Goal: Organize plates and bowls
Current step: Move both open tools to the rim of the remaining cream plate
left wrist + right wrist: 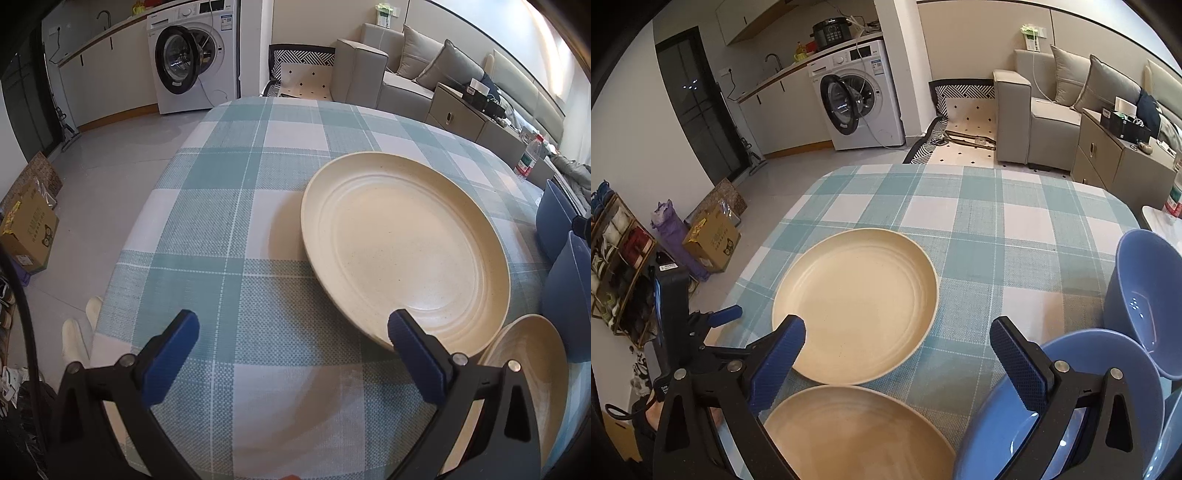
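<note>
Two cream plates (855, 302) (857, 435) lie on the checked tabletop (979, 206), blue bowls (1137, 299) beside them. Left gripper (293, 354) and right gripper (897, 360) hover wide open, holding nothing

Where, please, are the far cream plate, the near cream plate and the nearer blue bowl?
far cream plate (857, 306), right wrist view, flat centre.
near cream plate (857, 439), right wrist view, inner surface.
nearer blue bowl (1001, 424), right wrist view, inner wall left of the right finger.
</note>
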`<act>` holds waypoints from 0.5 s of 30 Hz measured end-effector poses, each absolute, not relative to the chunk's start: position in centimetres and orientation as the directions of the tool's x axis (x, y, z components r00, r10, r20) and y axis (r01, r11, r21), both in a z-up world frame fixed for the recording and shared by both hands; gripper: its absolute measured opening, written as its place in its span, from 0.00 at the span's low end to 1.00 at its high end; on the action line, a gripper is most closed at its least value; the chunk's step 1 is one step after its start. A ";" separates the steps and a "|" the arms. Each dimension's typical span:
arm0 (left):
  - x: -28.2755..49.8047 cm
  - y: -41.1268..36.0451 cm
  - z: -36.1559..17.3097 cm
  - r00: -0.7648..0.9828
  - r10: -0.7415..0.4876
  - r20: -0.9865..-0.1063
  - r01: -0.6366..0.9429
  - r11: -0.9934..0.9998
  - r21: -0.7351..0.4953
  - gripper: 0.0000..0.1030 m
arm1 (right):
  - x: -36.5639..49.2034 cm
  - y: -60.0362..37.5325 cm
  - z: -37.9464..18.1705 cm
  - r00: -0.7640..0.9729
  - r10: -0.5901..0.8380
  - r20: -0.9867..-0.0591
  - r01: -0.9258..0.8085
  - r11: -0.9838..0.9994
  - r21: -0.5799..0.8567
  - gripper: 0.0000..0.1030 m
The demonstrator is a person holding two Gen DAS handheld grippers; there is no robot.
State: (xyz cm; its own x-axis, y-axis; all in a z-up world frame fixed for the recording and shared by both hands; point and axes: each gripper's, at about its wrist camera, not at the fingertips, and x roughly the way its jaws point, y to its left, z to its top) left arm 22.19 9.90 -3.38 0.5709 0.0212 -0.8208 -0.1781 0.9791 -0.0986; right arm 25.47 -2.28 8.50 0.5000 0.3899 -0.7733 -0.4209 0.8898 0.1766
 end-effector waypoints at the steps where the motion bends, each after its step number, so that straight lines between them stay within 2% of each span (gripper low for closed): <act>1: 22.2 10.0 -3.5 0.571 0.016 -0.821 -0.178 0.979 -0.104 1.00 | 25.6 -2.0 8.3 0.496 0.390 -0.776 -0.423 0.889 0.177 0.99; 15: 22.2 10.4 -3.7 0.574 0.000 -0.819 -0.175 0.977 -0.123 1.00 | 27.5 0.1 5.8 0.459 0.362 -0.811 -0.418 0.894 0.162 0.99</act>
